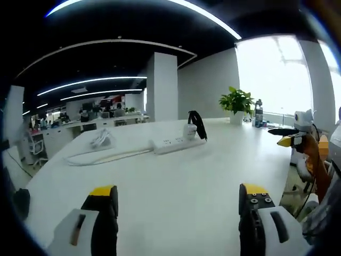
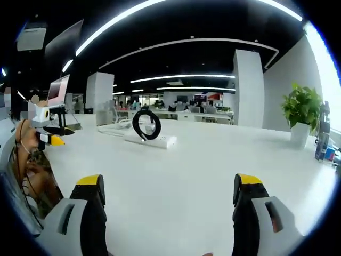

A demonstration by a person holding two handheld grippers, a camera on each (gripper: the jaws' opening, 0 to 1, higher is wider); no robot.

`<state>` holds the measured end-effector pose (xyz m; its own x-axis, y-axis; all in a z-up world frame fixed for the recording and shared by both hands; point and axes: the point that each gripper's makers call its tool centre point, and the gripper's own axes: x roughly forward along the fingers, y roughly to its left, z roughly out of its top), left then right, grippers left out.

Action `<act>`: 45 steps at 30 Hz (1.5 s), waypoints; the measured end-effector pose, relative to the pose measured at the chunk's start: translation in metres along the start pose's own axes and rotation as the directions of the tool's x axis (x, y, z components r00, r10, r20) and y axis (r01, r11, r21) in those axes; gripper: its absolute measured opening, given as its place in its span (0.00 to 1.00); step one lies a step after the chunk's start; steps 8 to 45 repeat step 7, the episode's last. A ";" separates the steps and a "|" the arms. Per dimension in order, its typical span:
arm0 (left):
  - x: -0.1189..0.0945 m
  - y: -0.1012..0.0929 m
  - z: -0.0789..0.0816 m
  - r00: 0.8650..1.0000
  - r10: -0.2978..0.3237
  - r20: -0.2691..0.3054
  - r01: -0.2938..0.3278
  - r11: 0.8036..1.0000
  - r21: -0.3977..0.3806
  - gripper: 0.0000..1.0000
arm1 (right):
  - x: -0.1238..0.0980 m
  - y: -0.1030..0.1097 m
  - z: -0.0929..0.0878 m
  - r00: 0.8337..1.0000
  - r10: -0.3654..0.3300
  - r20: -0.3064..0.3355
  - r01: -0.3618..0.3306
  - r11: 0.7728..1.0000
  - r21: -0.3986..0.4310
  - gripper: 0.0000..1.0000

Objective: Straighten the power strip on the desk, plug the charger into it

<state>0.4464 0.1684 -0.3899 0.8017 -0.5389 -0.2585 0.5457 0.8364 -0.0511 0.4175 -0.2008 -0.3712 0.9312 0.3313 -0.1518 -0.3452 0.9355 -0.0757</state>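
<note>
1. Both grippers hover low over the white desk [image 1: 176, 197], well short of the work. The left gripper [image 1: 178, 210] has its jaws spread wide with nothing between them; the right gripper [image 2: 168, 205] is the same, wide apart and empty.

2. The strip [image 1: 177, 144] lies far across the desk in the left gripper view, set at a slant, its white cord [image 1: 106, 156] trailing off to the left towards a loose white bundle. In the right gripper view it sits near the middle [image 2: 151, 140], again well away.

3. The charger [image 1: 190, 130] rests at the strip's right end, touching or just beside it, with a black cable loop [image 1: 197, 124] standing over it. Whether it is already partly seated cannot be told at this range.

4. Step in hand, as I judge it: the reach. Nothing is straightened or plugged yet.

5. Risks:
- Pushing one end of the strip could swing the charger off or drag the cord, leaving it crooked again.
- The smooth desk may let the strip slide when the charger is pressed in unless the other gripper braces it.
- The cable loop could snag a jaw.
- Prongs misaligned with the sockets would jam or tip the charger.

6. A plant [image 1: 237, 101] stands beyond, clear of the work.
</note>
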 end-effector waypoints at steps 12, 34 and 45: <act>0.001 -0.004 0.000 1.000 -0.010 0.002 0.010 1.000 0.002 0.95 | 0.001 0.003 -0.001 1.000 0.011 -0.006 -0.011 1.000 -0.004 1.00; 0.001 -0.004 0.000 1.000 -0.010 0.002 0.010 1.000 0.002 0.95 | 0.001 0.003 -0.001 1.000 0.011 -0.006 -0.011 1.000 -0.004 1.00; 0.001 -0.004 0.000 1.000 -0.010 0.002 0.010 1.000 0.002 0.95 | 0.001 0.003 -0.001 1.000 0.011 -0.006 -0.011 1.000 -0.004 1.00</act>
